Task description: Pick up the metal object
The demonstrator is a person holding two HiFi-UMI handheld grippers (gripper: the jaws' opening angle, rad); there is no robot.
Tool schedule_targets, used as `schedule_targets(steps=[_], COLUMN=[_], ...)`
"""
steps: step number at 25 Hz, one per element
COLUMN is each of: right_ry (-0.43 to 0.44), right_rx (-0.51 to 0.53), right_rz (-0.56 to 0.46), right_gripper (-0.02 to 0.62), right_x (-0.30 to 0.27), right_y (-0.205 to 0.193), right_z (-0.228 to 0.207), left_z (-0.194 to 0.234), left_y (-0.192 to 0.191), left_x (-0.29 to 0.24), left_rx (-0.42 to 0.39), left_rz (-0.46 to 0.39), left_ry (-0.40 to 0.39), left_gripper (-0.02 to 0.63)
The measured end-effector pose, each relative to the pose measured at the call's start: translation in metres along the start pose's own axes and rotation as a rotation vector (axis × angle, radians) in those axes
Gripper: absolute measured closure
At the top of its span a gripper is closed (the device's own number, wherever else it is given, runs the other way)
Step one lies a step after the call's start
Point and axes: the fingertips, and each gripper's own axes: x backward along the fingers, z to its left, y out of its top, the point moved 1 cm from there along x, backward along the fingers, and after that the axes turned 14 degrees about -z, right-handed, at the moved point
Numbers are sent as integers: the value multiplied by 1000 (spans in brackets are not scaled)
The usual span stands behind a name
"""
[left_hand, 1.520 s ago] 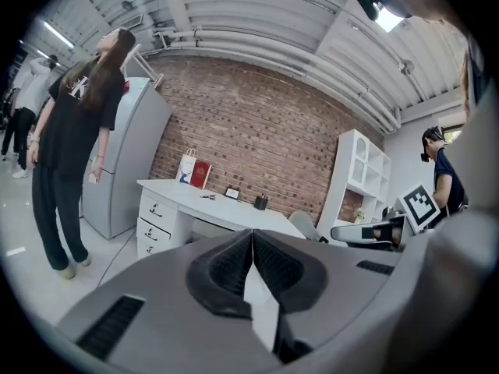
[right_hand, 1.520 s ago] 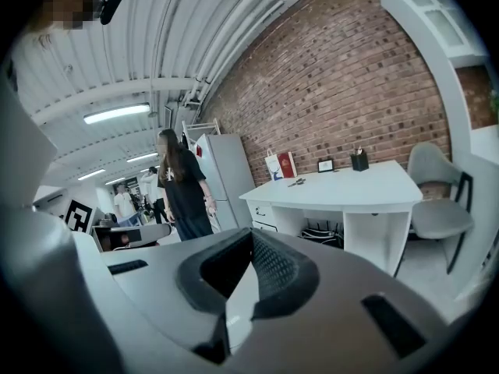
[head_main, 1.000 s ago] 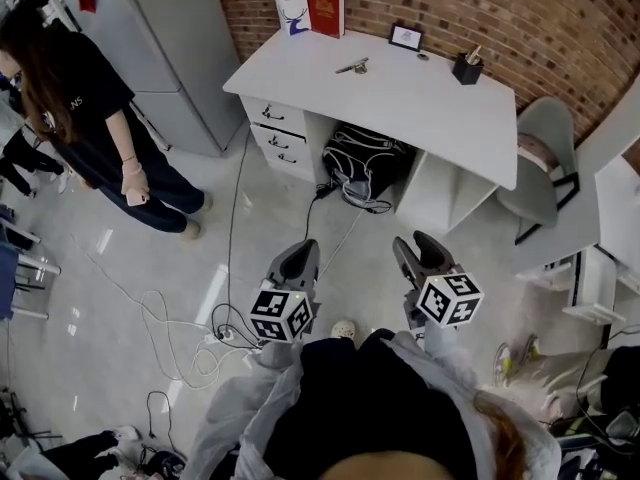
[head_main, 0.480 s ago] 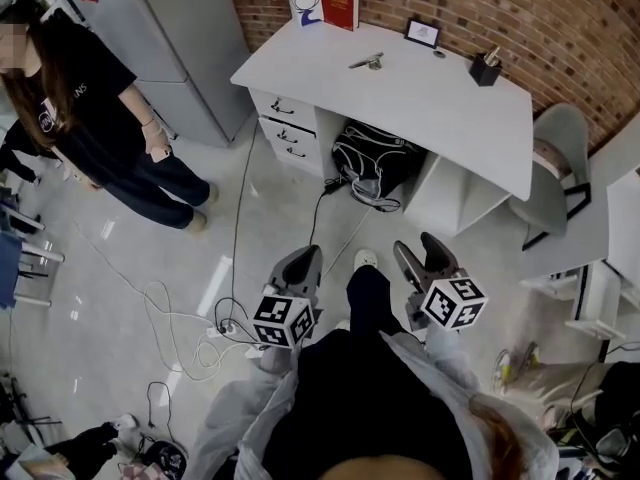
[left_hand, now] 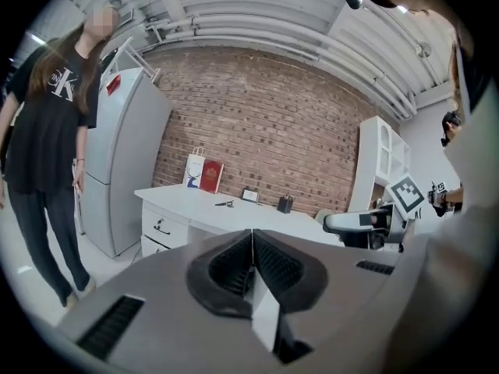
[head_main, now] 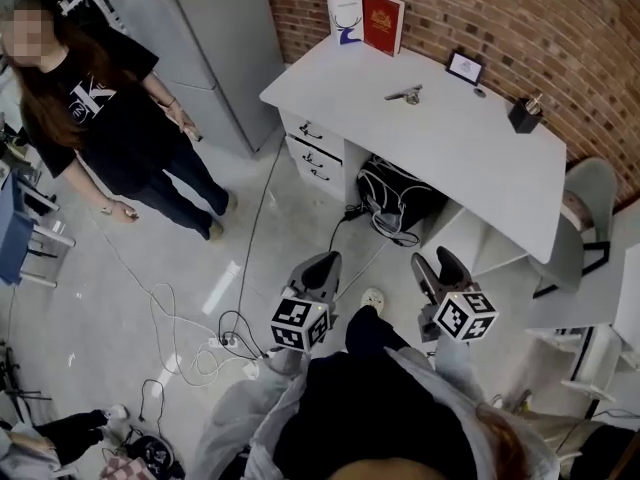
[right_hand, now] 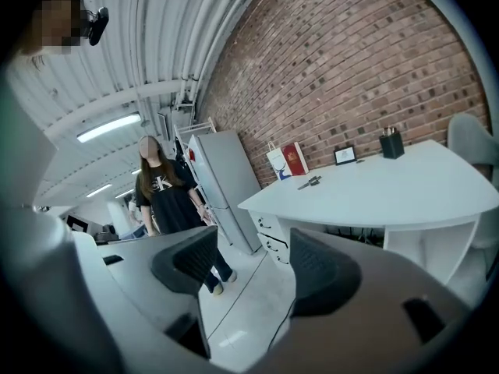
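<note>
The metal object [head_main: 404, 94] is a small grey tool lying on the white desk [head_main: 470, 168] near its far edge. It also shows as a small shape in the left gripper view [left_hand: 224, 203] and the right gripper view [right_hand: 309, 182]. Both grippers hang over the floor, well short of the desk. My left gripper [head_main: 322, 265] is shut, its pads meeting with nothing between them [left_hand: 252, 236]. My right gripper [head_main: 438, 265] stands with jaws wide apart and closing; only floor shows between them [right_hand: 253, 259].
A black bag [head_main: 395, 196] sits under the desk, and cables [head_main: 190, 338] trail across the floor. A person in black [head_main: 110, 118] stands at the left beside a grey fridge [head_main: 215, 38]. A red book [head_main: 383, 23], paper bag [head_main: 345, 13], pen holder [head_main: 523, 115] and chair [head_main: 585, 218] are around the desk.
The head view has swung so the desk sits further right and looks larger. Both grippers stay low in front of my body. The standing person has shifted and lowered an arm.
</note>
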Motion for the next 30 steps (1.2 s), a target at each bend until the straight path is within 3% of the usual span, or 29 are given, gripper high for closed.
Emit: schedule_targets(steps=[14,24,30], right_ry=[52,97,81], right_rx=[-9,-11,-30], right_rz=[73,67,65], right_gripper=[305,307,311], right_x=[-99,-135,-147], right_y=[33,44,48], right_z=[-68,-94,-103], left_z=[31,53,54], left_y=[-5,-12,-9], left_x=[-114,-136,-165], left_rx=[2,-2,1], left_rz=[29,7,7], left_ry=[73,155,121], left_gripper=[589,589,589])
